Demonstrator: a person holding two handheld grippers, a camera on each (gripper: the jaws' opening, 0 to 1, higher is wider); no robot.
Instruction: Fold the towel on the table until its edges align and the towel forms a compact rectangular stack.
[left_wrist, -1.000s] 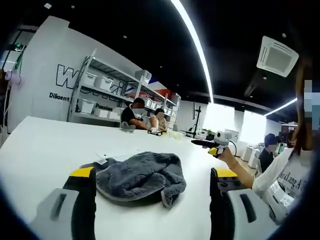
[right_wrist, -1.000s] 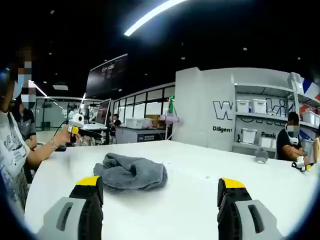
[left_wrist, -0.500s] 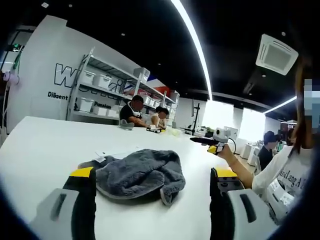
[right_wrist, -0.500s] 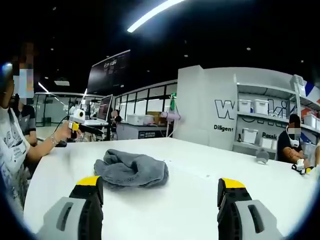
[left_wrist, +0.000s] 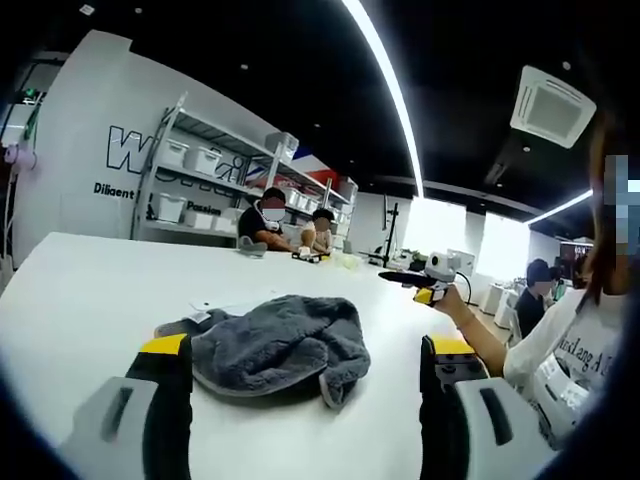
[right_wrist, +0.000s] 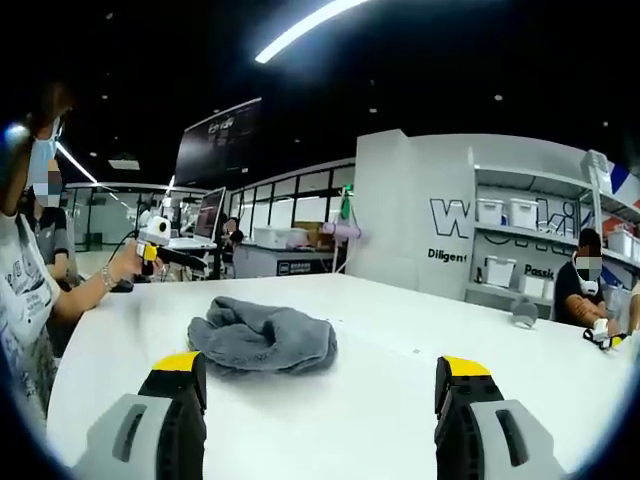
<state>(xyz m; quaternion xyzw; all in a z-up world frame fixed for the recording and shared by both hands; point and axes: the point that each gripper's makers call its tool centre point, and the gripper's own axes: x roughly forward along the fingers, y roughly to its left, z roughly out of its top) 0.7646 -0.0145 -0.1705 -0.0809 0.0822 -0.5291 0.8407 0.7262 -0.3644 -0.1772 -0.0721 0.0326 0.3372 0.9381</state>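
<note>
On the white table (left_wrist: 80, 290) we see the grey towel (left_wrist: 275, 345) lying crumpled in a loose heap, unfolded. Our left gripper (left_wrist: 305, 385) has its jaws spread wide, nothing between them; the towel lies just beyond, toward the left jaw. Our right gripper (right_wrist: 320, 395) is likewise wide open and holds nothing, with the towel (right_wrist: 262, 338) farther off, ahead of its left jaw. Behind, shelves (right_wrist: 520, 240) line the wall.

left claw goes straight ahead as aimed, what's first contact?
Most likely the crumpled grey towel: it lies on the white table between and just beyond the open left claw. Depth is hard to judge.
</note>
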